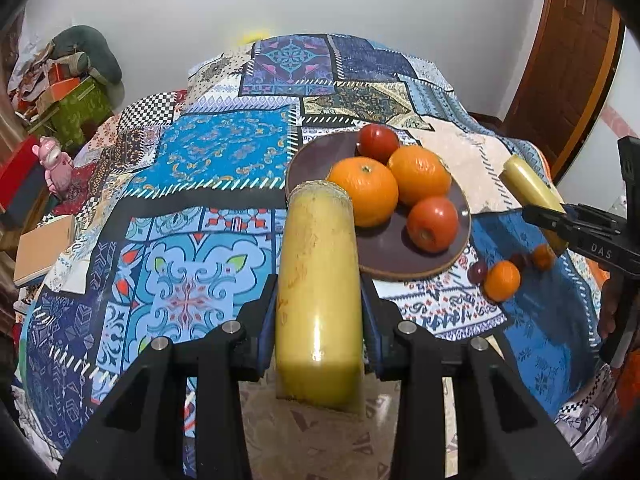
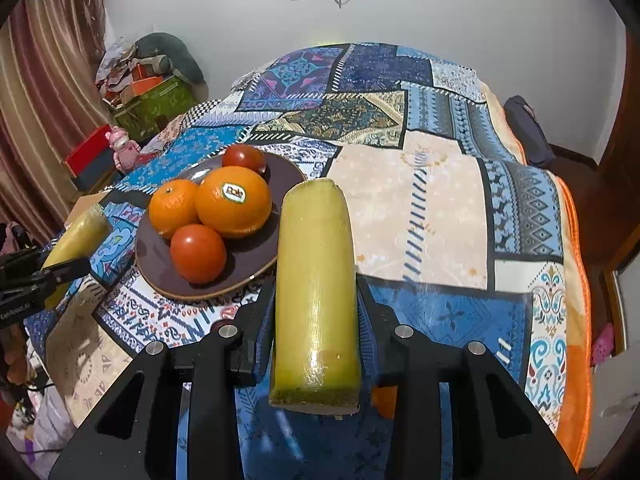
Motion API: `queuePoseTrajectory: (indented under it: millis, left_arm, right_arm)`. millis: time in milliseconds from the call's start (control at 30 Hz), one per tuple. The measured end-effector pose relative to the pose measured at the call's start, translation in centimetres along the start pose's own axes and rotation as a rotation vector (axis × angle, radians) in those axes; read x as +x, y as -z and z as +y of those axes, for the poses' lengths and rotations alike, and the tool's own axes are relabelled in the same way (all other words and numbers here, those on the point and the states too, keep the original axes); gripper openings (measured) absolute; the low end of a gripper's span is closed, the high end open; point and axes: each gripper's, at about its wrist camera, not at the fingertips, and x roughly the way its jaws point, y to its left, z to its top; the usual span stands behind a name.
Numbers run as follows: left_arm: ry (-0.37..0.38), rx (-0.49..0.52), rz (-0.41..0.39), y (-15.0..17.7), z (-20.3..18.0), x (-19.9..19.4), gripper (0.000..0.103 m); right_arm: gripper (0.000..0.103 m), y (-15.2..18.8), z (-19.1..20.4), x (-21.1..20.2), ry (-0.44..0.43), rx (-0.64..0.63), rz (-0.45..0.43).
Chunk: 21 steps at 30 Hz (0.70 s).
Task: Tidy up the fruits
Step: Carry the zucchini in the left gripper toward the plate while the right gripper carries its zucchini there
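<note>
My left gripper [image 1: 319, 312] is shut on a yellow-green sugarcane piece [image 1: 318, 288], held above the quilt just left of the brown plate [image 1: 384, 248]. The plate holds two oranges [image 1: 365, 196] and two tomatoes [image 1: 433, 222]. My right gripper [image 2: 316, 308] is shut on a second sugarcane piece [image 2: 316, 280], right of the plate [image 2: 248, 260]. In the left wrist view the right gripper [image 1: 560, 220] and its cane [image 1: 528, 188] show at right, above several small fruits [image 1: 502, 280] on the quilt.
A patchwork quilt [image 1: 208, 152] covers the bed. Boxes and clutter [image 1: 72, 96] and a pink toy [image 1: 56, 164] stand at the far left. A wooden door [image 1: 568, 80] is at the right. A cardboard box [image 1: 44, 248] lies at the bed's left edge.
</note>
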Motion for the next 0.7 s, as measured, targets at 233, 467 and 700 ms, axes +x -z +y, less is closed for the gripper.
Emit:
queuePoseTrajectory:
  millis: [233, 467, 700]
  left_arm:
    - [-0.017, 0.012, -0.018, -1.7, 0.4, 0.8, 0.037]
    - [-0.024, 0.001, -0.015, -3.4, 1.0, 2.7, 0.037]
    - [-0.028, 0.003, -0.005, -4.9, 1.5, 4.7, 0.037]
  right_arm:
    - [0.034, -1.3, 0.9, 0.5, 0.002, -0.023, -0.013]
    - [0.034, -2.3, 1.6, 2.0, -0.008, -0.030, -0.013]
    - [0.034, -3.4, 1.6, 3.8, -0.012, -0.024, -0.004]
